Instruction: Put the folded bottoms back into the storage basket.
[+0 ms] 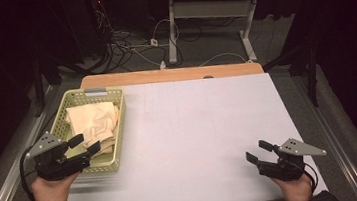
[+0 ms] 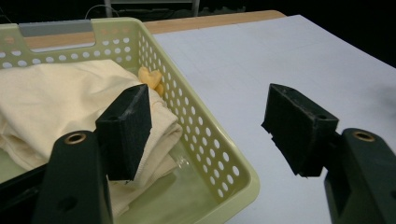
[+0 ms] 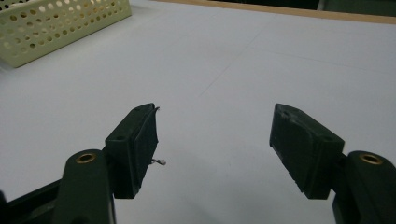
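Grippers number two: the left gripper (image 1: 85, 144) is held wide open and empty over the near corner of one pale green perforated basket (image 1: 118, 137), while the right gripper (image 1: 258, 151) is held equally wide and empty above bare white table cover (image 1: 199, 123). One folded cream cloth (image 1: 93, 118) is seen lying inside the basket, at the table's left edge. No writing is readable, and open room is left across the cover to the wooden far edge (image 1: 171, 74).

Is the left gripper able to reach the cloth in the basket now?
Probably yes. The left gripper is open at the basket's near corner, one jaw over the cream cloth, the other outside the wall. The basket has no lid, but that wall lies between the jaws.
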### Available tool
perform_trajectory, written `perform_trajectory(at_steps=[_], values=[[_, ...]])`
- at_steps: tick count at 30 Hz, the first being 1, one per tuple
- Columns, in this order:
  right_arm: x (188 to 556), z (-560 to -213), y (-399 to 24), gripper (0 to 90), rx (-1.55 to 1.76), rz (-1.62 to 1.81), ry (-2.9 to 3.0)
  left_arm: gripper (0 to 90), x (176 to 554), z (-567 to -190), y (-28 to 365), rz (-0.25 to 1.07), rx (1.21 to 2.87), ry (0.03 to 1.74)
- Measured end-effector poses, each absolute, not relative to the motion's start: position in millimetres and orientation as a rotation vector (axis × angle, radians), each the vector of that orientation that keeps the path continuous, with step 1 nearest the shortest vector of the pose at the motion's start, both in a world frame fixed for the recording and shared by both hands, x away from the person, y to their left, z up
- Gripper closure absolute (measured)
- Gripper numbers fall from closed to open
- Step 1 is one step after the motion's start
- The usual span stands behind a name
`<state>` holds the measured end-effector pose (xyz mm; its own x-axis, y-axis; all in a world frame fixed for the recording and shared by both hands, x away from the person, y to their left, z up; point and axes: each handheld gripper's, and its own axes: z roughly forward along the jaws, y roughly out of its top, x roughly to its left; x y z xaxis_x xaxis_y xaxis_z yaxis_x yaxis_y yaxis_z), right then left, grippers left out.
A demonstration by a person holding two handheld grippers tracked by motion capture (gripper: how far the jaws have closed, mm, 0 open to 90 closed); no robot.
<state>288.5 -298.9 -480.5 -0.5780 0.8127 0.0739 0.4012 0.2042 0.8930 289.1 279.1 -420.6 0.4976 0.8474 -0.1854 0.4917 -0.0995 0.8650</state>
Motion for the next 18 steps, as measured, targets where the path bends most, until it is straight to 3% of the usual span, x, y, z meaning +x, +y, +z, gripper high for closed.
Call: perform_trajectory(at_steps=[18], values=[[288, -480, -300, 32.5, 1.127, 1.343, 2.062, 30.5, 276, -443, 290, 0.48, 1.73, 1.18]])
